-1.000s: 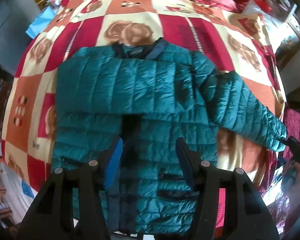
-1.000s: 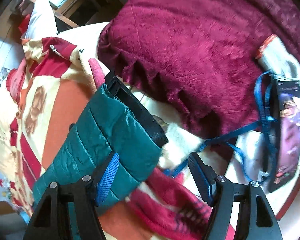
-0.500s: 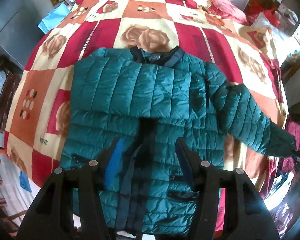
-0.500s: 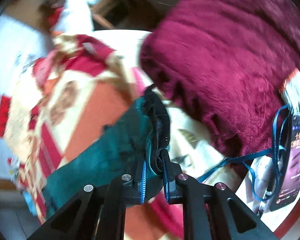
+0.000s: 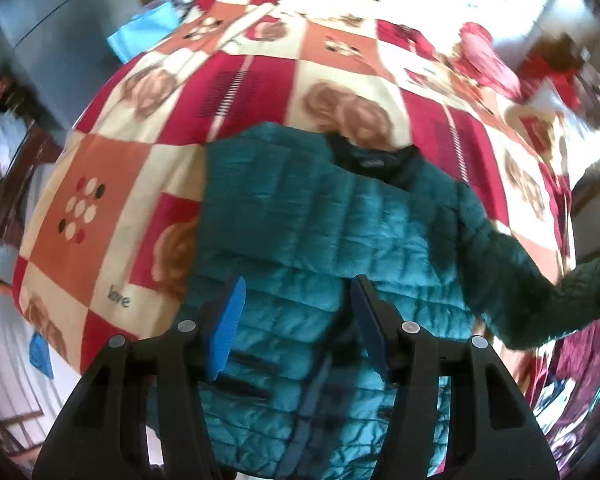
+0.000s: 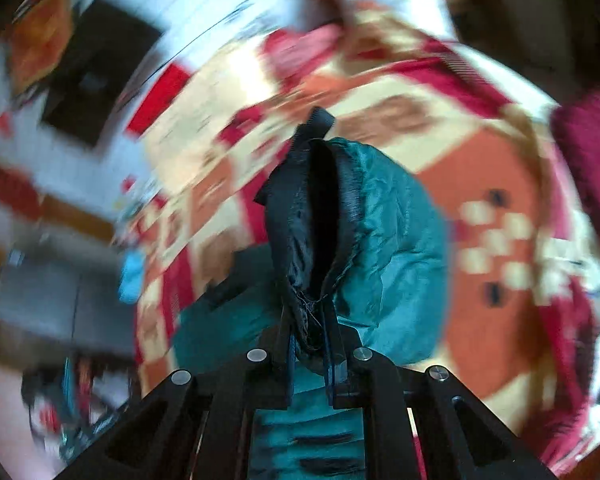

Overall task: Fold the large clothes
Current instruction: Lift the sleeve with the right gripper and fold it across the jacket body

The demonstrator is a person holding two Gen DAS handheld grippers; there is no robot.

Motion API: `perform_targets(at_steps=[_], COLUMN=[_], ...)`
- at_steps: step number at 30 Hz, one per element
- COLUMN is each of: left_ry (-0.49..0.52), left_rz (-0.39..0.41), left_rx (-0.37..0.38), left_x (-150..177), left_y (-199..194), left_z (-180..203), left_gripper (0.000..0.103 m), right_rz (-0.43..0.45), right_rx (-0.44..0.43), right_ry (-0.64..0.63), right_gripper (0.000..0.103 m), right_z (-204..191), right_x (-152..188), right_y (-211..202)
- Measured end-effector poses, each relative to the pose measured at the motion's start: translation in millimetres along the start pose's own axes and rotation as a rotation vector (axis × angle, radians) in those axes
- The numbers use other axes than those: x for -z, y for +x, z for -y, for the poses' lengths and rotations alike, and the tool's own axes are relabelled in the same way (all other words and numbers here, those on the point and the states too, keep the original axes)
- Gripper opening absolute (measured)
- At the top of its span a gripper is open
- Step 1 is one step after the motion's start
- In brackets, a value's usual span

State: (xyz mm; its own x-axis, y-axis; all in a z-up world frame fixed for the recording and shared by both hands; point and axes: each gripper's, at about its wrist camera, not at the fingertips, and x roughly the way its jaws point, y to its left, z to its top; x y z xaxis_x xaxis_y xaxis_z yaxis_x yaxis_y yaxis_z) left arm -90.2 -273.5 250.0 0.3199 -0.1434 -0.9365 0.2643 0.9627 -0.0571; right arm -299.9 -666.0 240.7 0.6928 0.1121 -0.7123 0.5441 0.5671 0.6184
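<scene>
Mid sleeve-fold right now, judging by the layout. Starting at the left: patchwork bedspread point(image 5: 112, 208) in red, orange and cream squares, bare on that side, covering the bed. Moving in, teal puffer jacket point(image 5: 300, 216) lying flat in the middle of the bed, collar point(image 5: 374, 158) at the far end, hem nearest the camera, the one sleeve already looking folded across the chest. Hovering over the near hem, left tongs point(image 5: 298, 330) about half open with nothing between the pads, not touching the fabric as far as can be told. Further right, the other sleeve point(image 5: 512, 280) stretched out toward the right edge of the bed and lifted off it. Out at its end, right tongs point(image 6: 310, 354) clamped tight on the black cuff point(image 6: 312, 216), having just snapped closed on it, teal sleeve bunching below. Probably next: carrying that cuff leftward over the jacket body and laying the sleeve flat across the chest, keeping the grip until it lands. Puffy slippery fabric, so likely to slide back. Left tongs maybe needed to pin the hem.
</scene>
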Motion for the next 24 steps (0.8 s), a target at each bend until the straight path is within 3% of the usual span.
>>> perform_targets(at_steps=[7, 12, 16, 20, 21, 22, 23, 24], left_ry=[-0.091, -0.152, -0.181, -0.193, -0.194, -0.193, -0.187, -0.18], left_rz=[0.011, 0.008, 0.012, 0.026, 0.03, 0.031, 0.03, 0.03], left_rx=[-0.028, -0.039, -0.038, -0.027, -0.023, -0.017, -0.01, -0.003], left_x=[-7, -5, -9, -18, -20, -22, -25, -28], left_y=[-1, 3, 6, 7, 8, 9, 11, 14], left_z=[-78, -127, -159, -180, -183, -185, -187, -187], left_gripper=[0.055, 0.055, 0.055, 0.055, 0.055, 0.055, 0.055, 0.055], right_rz=[-0.171, -0.282, -0.362, -0.478, -0.514, -0.544, -0.545, -0.526], right_rx=[-0.148, -0.206, -0.187, -0.056, -0.021, 0.002, 0.004, -0.007], right_ry=[-0.168, -0.241, -0.306, -0.3, -0.266, -0.226, -0.204, -0.185], right_gripper=[0.01, 0.01, 0.01, 0.01, 0.013, 0.025, 0.055, 0.065], right_z=[-130, -206, -253, -257, -249, -239, -234, -231], right_x=[40, 75, 112, 145, 149, 154, 155, 155], right_y=[107, 194, 260, 331, 346, 361, 365, 365])
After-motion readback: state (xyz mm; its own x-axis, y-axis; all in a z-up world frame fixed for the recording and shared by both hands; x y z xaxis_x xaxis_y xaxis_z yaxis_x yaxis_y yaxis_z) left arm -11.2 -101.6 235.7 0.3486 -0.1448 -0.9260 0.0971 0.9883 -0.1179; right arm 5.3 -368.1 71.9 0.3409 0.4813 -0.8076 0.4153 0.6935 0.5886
